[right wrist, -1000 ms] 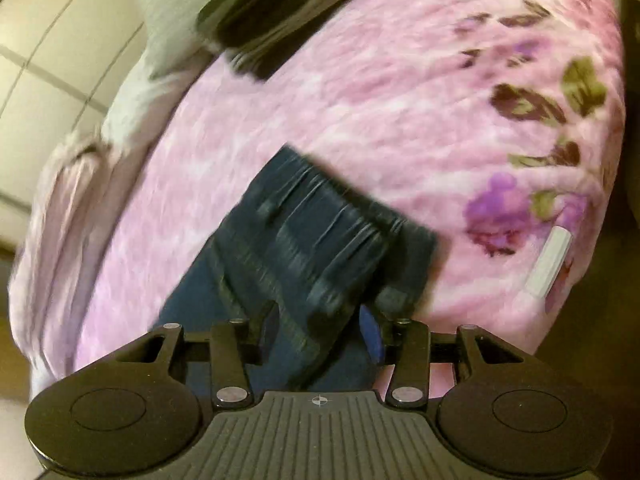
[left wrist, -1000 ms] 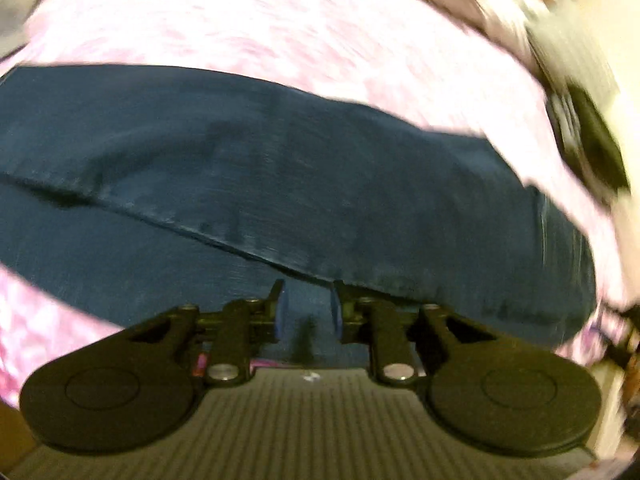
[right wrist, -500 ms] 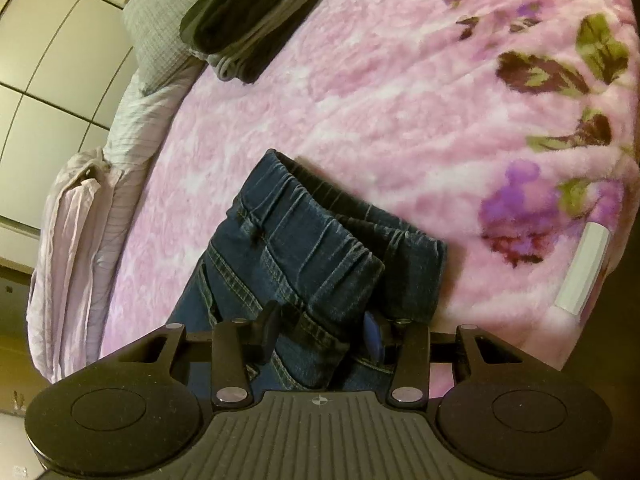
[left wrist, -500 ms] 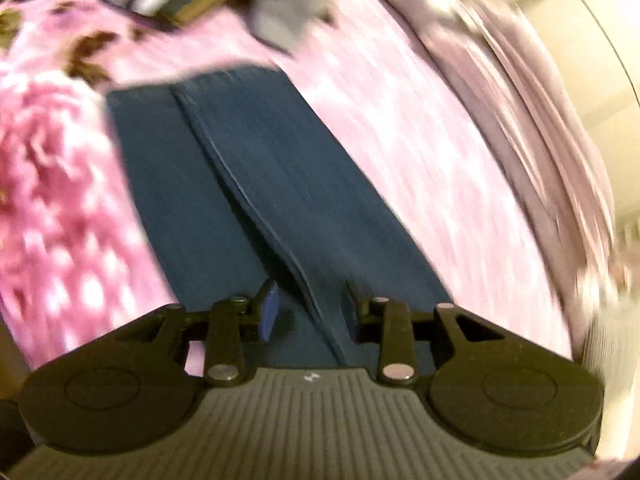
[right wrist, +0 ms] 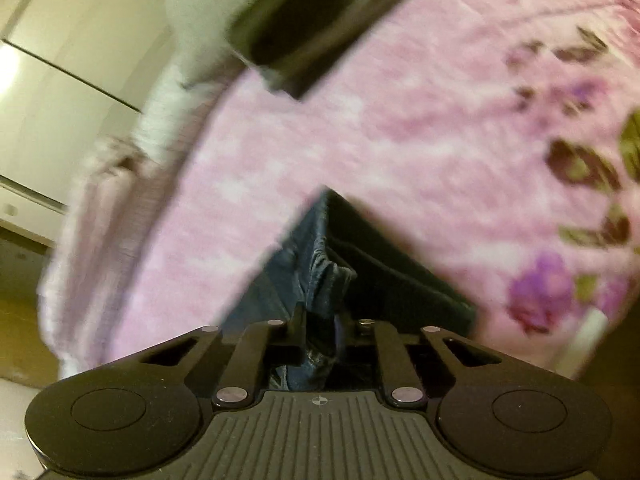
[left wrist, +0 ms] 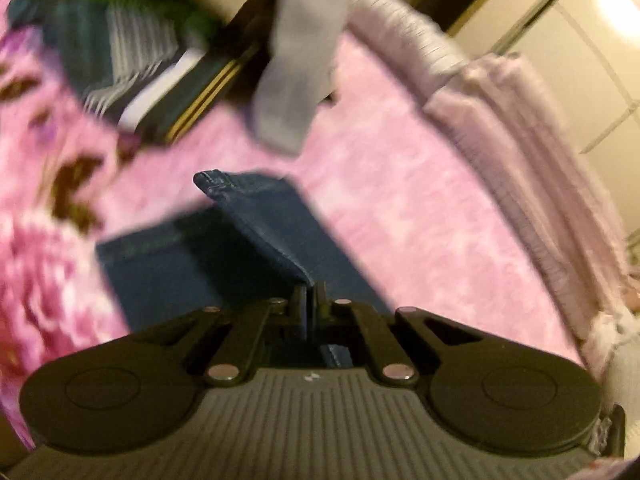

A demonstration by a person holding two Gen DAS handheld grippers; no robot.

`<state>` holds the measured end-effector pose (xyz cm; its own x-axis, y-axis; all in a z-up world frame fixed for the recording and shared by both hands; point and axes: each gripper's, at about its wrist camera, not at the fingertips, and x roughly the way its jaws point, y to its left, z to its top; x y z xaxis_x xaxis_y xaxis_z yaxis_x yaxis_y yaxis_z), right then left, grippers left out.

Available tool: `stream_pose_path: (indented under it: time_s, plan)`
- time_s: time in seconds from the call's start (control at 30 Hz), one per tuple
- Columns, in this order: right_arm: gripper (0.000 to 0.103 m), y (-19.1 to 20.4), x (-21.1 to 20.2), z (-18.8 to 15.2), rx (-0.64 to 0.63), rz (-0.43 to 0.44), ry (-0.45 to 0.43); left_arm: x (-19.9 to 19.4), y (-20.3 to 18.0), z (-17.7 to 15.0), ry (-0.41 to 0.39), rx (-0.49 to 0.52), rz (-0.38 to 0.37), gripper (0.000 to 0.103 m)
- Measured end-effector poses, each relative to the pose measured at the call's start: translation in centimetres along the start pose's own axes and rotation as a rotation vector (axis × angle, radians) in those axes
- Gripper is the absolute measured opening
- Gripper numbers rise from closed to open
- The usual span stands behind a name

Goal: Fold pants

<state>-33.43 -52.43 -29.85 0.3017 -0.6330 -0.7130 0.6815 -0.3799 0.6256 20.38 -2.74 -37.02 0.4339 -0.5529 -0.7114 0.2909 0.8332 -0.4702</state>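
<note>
Dark blue denim pants (left wrist: 272, 232) lie on a pink flowered blanket (left wrist: 400, 208). In the left wrist view, my left gripper (left wrist: 309, 298) is shut on a seam edge of a pant leg near the hem. That edge rises off the blanket as a ridge. In the right wrist view, my right gripper (right wrist: 320, 322) has its jaws closing on the gathered waistband of the pants (right wrist: 316, 256). A bunch of denim is pinched between them and lifted above the blanket (right wrist: 360, 152). The pants' middle is hidden behind both grippers.
A stack of folded striped clothes (left wrist: 132, 76) and a grey pillow (left wrist: 296, 80) lie at the far end. Rolled pale bedding (left wrist: 520, 152) lines the blanket's side, with wardrobe doors (left wrist: 580, 40) beyond. Dark folded clothes (right wrist: 312, 28) sit ahead of the right gripper.
My left gripper swung along the leg towards the hem, rolled, and shut on the seam edge. My right gripper closed on the waistband and lifted it a little.
</note>
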Motion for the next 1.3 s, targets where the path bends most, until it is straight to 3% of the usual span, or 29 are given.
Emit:
stream_pose_path:
  time_s: [0.1,0.2,0.27,0.5,0.63,0.77,0.83,0.93,1.0,1.1,1.17,1.3]
  plan:
    - [0.008,-0.8,-0.7,0.2,-0.023,-0.017,0.004,-2.2,0.4,-0.8,-0.034,0.085,0.011,0.001]
    - [0.008,-3.2,1.3,-1.0,-0.021,-0.135,0.081,-0.7,3.0,-3.9,0.088,0.12,0.141,0.001]
    - [0.008,-4.2,1.7,-1.6,0.042,-0.152,0.053,-0.1,3.8,-5.3,0.105,0.137,0.189,0.001]
    - [0.008,-3.3,-1.3,-2.1,0.024,-0.06,-0.014,-0.3,3.1,-5.2,0.091,0.176,0.191,0.002]
    - [0.008,-3.9,-0.7,-2.5,0.023,-0.114,0.02,-1.0,2.8,-4.9,0.069,0.176,0.19,0.002]
    - [0.008,-4.0,-0.9,-2.5,0.027,-0.06,-0.012,-2.1,2.4,-4.5,0.039,0.192,0.169,0.003]
    - [0.008,-4.7,-0.2,-2.8,0.022,-0.114,0.02,-1.4,2.6,-4.9,0.061,0.205,0.201,0.003]
    - [0.023,-5.4,0.6,-3.1,0.029,-0.171,0.033,0.0,2.1,-6.1,0.091,0.261,0.274,0.005]
    - [0.045,-4.5,0.4,-2.6,-0.004,-0.227,0.058,-0.1,1.2,-6.0,0.104,0.271,0.296,0.006]
    - [0.047,-2.4,-0.9,-1.8,-0.132,-0.288,0.083,-1.5,-0.3,-5.6,0.13,0.338,0.307,0.01]
    - [0.05,-0.8,-2.4,-1.0,-0.238,-0.315,0.022,-3.1,-1.8,-5.3,0.108,0.394,0.292,0.015]
    - [0.06,0.8,-2.1,1.7,-0.317,-0.231,-0.053,-3.4,-6.4,-5.0,0.113,0.446,0.188,0.019]
